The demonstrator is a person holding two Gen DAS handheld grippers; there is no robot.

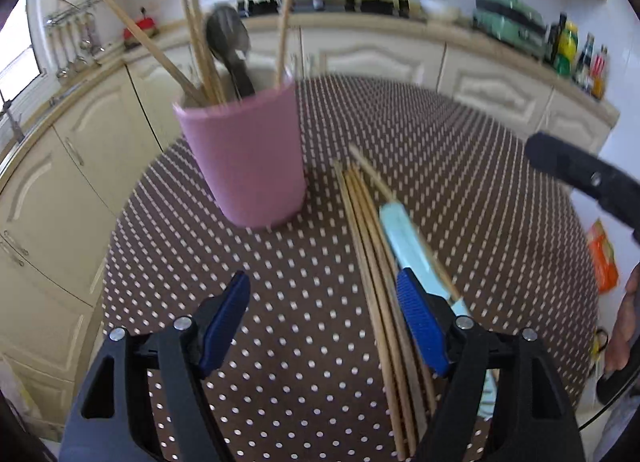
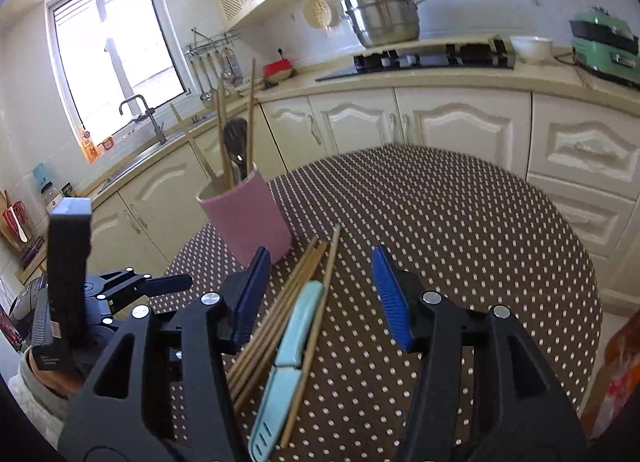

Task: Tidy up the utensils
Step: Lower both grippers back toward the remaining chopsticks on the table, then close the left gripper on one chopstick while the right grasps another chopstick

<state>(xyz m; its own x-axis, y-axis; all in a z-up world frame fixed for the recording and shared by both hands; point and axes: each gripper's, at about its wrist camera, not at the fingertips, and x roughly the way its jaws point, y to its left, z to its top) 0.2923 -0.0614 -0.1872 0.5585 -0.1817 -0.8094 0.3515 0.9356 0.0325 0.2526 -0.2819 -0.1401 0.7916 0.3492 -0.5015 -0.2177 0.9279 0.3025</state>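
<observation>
A round desk (image 2: 460, 230) covered in a brown cloth with white dots carries a pink cylindrical cup (image 1: 246, 158) standing upright. Out of the cup stick several wooden chopsticks (image 1: 200, 42) and a dark grey plastic spoon (image 1: 230, 50), all leaning at different angles.

Beside the cup, on the cloth, lies a loose bundle of wooden chopsticks (image 1: 376, 270) together with a pale blue flat plastic utensil (image 2: 298, 326), resting along and partly over the sticks. The near ends of the sticks run out of view under the tools.

The left tongs (image 1: 324, 326) hang over the desk with their blue pads wide apart and nothing between them except bare cloth; the right pad (image 1: 420, 326) sits just over the bundle, and whether it touches the sticks cannot be told.

The right tongs (image 2: 320, 298) are also apart, with the bundle and the blue utensil lying in the gap between the pads and neither pad pressing on them. In the right wrist view the left tool appears at the lower left, held in a hand.
</observation>
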